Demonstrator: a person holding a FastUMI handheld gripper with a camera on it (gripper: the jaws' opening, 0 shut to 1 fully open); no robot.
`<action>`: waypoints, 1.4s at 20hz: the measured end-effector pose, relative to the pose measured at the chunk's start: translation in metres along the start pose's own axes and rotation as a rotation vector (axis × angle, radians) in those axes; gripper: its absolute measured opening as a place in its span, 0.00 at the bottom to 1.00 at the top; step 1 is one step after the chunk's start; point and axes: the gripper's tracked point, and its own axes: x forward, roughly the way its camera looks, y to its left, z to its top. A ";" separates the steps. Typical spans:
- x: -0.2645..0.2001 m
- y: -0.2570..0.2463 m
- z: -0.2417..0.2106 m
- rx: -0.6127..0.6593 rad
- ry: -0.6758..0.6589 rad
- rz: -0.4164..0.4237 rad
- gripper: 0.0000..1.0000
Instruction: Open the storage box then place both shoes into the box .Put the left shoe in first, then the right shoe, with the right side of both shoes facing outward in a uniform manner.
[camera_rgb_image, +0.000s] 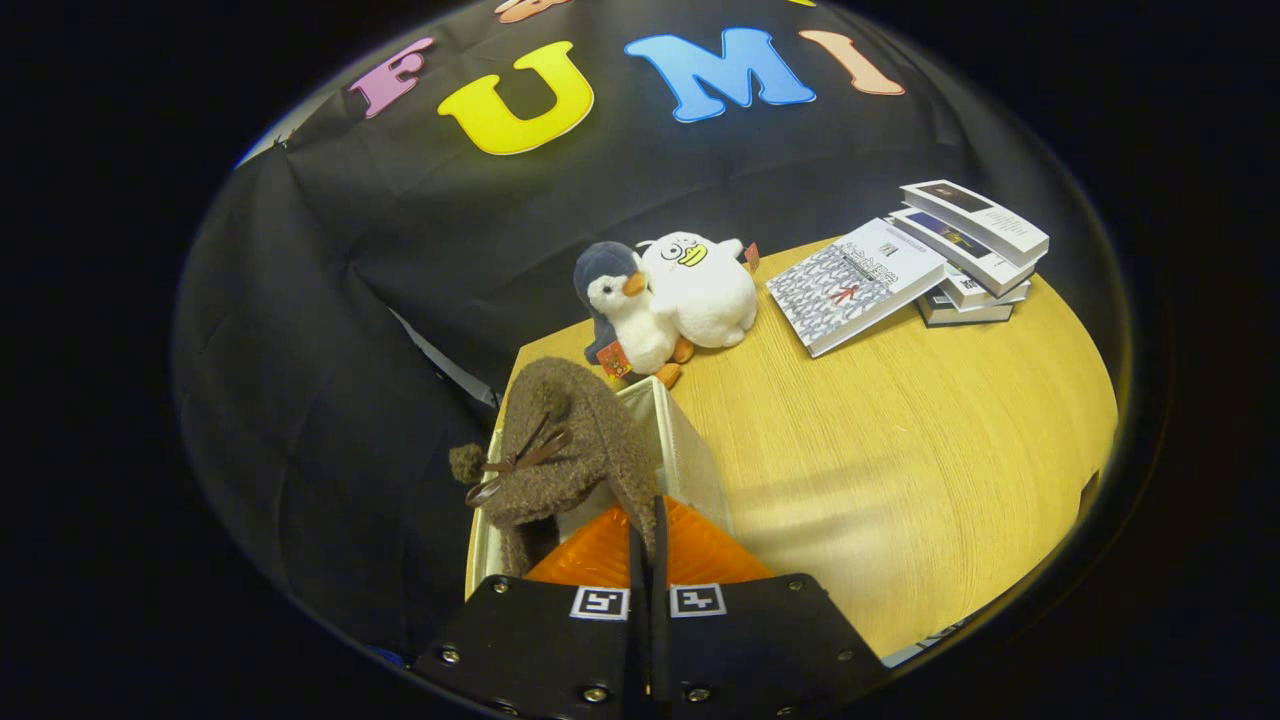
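Tongs (648, 535) clenched on brown shoe (565, 450), held over the open storage box (690, 450). Placing step; next likely lower it in, then release.

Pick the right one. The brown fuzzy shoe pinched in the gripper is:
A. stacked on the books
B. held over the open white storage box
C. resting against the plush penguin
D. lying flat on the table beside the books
B: the gripper pinches the brown shoe above the white storage box.
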 end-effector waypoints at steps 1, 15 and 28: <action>0.000 0.002 0.002 0.004 -0.011 -0.001 0.01; -0.028 0.007 0.032 -0.123 -0.148 0.013 0.98; -0.182 -0.036 0.122 -0.420 -0.614 -0.037 0.98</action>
